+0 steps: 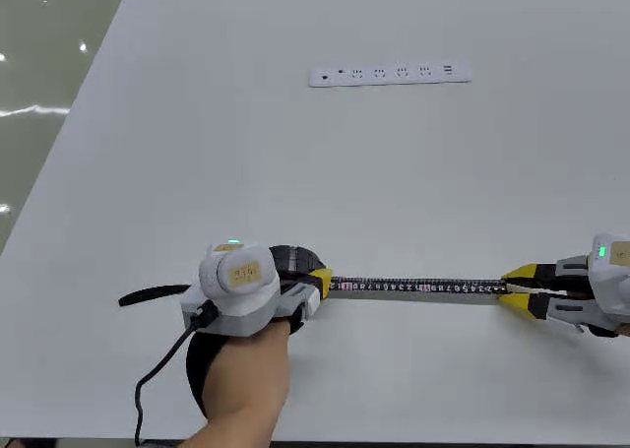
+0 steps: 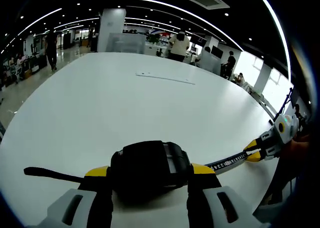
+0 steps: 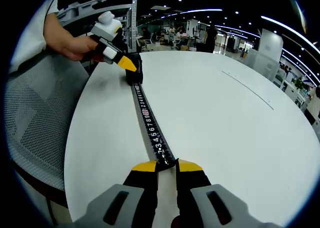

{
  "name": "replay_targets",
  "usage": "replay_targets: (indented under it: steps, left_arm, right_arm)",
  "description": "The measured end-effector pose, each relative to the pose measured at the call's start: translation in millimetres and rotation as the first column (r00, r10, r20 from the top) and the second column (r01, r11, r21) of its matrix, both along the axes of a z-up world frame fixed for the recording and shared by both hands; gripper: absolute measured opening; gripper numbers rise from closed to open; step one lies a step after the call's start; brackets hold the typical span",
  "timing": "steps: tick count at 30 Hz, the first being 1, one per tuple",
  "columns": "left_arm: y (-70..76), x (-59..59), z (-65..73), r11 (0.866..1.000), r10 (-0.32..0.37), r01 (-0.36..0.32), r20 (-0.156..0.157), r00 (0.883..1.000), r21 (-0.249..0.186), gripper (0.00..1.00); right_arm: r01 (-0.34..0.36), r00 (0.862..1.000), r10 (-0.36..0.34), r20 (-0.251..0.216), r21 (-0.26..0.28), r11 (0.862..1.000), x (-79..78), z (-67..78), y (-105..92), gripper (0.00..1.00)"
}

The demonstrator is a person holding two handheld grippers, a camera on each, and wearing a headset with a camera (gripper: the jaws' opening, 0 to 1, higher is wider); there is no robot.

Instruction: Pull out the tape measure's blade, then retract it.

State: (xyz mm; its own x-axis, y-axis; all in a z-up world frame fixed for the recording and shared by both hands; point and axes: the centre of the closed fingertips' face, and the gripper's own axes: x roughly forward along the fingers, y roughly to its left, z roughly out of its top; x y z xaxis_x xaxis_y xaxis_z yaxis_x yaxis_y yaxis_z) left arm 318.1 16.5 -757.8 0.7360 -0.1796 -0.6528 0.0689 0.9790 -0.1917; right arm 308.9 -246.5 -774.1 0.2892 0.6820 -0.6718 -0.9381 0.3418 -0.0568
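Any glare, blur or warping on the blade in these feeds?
Head view: even light, soft shadows, glare spots on the floor, blade numerals small. Left gripper view: fisheye bows the table edge; the tape measure case is dark, little detail. Right gripper view: numerals crisp near the right gripper, shrinking toward the case.

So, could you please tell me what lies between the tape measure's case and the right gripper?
The extended blade, running from the case to the right gripper; the head view shows it.
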Motion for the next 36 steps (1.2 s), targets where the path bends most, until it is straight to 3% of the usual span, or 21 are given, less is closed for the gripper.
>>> replay_targets:
  steps: [10,36]
  left_arm:
    - [-0.1,0.6,0.0,1.0,0.005,-0.005,-0.01,1.0,-0.023,0.56]
    - [2.9,0.0,1.5,0.996,0.023,-0.024,-0.015,1.0,-0.086,0.56]
  right_arm:
    - [-0.012,1.0,0.012,0.007,0.029,1.0,0.1,9.4,16.3,0.09]
    - [-0.034,0.999,0.035,-0.004,0.084,0.996,4.8,12.2,47.8,0.09]
